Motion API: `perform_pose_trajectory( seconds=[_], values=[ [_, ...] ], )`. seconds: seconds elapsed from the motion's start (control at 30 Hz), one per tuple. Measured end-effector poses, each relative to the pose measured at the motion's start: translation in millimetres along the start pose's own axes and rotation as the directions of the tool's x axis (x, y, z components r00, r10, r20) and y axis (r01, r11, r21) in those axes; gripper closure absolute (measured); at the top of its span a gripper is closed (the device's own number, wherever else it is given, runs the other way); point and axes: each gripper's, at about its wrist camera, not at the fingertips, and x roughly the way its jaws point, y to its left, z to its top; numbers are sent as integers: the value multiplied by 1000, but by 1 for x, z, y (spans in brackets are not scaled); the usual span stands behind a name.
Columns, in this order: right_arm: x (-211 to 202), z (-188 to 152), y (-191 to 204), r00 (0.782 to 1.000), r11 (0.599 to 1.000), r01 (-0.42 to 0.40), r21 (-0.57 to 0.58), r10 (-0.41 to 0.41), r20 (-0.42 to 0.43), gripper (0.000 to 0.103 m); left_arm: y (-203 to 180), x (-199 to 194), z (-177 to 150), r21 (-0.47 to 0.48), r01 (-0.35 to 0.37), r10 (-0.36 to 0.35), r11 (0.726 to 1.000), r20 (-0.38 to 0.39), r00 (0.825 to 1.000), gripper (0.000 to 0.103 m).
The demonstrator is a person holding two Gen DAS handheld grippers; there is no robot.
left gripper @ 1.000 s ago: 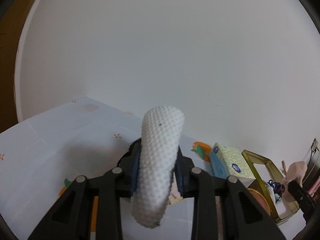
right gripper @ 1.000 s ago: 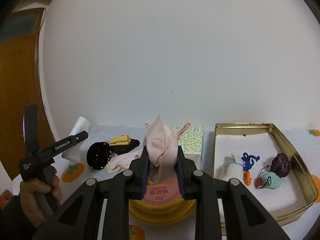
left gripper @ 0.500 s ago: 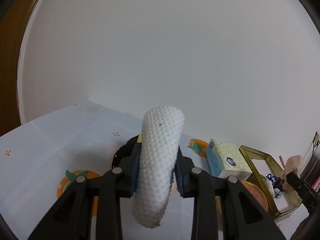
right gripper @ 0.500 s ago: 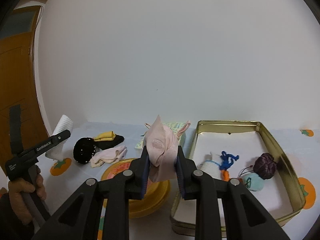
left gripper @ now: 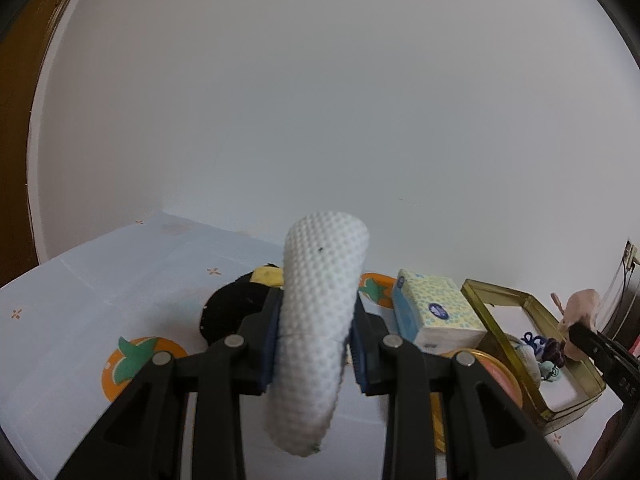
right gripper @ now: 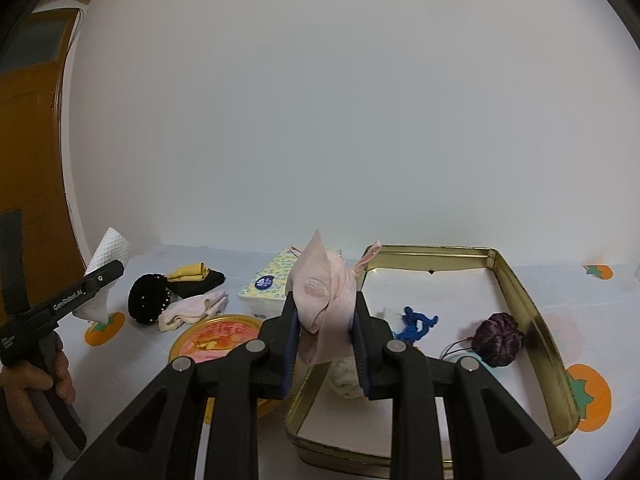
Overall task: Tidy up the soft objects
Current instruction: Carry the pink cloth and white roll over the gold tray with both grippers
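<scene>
Both tools — still gripping cloths — slid sideways.

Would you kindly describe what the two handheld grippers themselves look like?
Both are matte black plastic. Each right gripper and left gripper finger is a triangular open frame with silver pivot pins, ending in blue ribbed pads. Seen from the right wrist, the left gripper's side bears small white lettering, and it has a pistol-style handle.
</scene>
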Motion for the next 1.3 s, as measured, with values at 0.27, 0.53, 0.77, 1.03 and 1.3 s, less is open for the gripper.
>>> perform_pose_trajectory(
  seconds=[0.27,0.53,0.77,1.03,1.3],
  values=[
    [-5,0,-9,1000,1000,15,-6,-15,6,77,-9,3,-2,-8,36,-36,999,-18,999,74],
    [-10,2,-16,1000,1000,25,-14,-25,17,77,-35,-2,-8,19,75,-75,997,-18,997,74],
    [-17,3,-24,998,999,44,-27,-43,37,77,-73,-4,-14,66,137,-136,988,-24,990,74],
    [-19,4,-41,996,996,83,-36,-81,36,77,-126,3,-24,123,224,-220,967,-48,974,73],
    [-13,7,-68,991,990,136,-21,-136,18,77,-187,16,-24,165,312,-302,935,-83,950,74]
  ],
)
